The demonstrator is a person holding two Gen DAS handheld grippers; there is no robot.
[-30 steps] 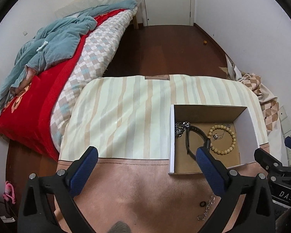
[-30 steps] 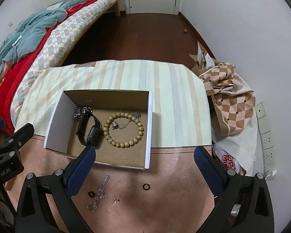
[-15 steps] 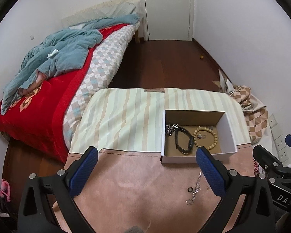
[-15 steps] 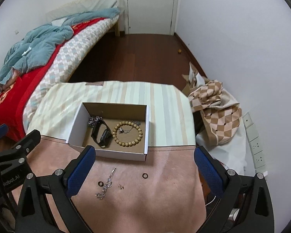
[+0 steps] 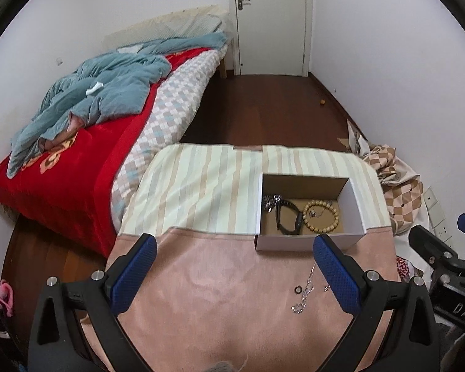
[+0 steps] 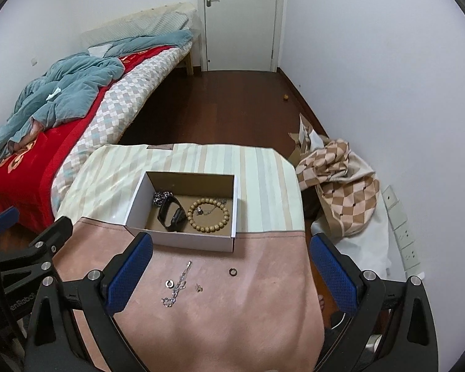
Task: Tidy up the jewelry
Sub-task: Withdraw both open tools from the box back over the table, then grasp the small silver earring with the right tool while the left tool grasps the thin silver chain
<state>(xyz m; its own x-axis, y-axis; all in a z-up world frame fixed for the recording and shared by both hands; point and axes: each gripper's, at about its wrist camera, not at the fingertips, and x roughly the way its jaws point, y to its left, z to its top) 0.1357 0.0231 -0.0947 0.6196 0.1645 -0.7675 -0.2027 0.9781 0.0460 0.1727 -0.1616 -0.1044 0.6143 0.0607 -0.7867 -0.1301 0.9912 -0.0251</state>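
A white cardboard box (image 6: 182,240) sits on the table and also shows in the left wrist view (image 5: 310,241). It holds a wooden bead bracelet (image 6: 208,214), a black watch band (image 6: 170,214) and a silver chain (image 6: 161,197). On the pink cloth in front of the box lie a silver chain (image 6: 178,283), a small silver ring (image 6: 169,284), a tiny earring (image 6: 198,287) and a dark ring (image 6: 233,272). My left gripper (image 5: 235,276) and my right gripper (image 6: 230,274) are both open, empty and held above the cloth.
The table (image 6: 257,167) has a striped cloth at the back and pink cloth in front. A bed (image 6: 77,105) with a red cover stands to the left. A checkered cloth heap (image 6: 341,179) lies on the right by the wall. A door (image 6: 241,18) is behind.
Both grippers have pulled back and up from the box, so the box looks smaller and the loose jewelry on the pink cloth is in fuller view. Both stay open.
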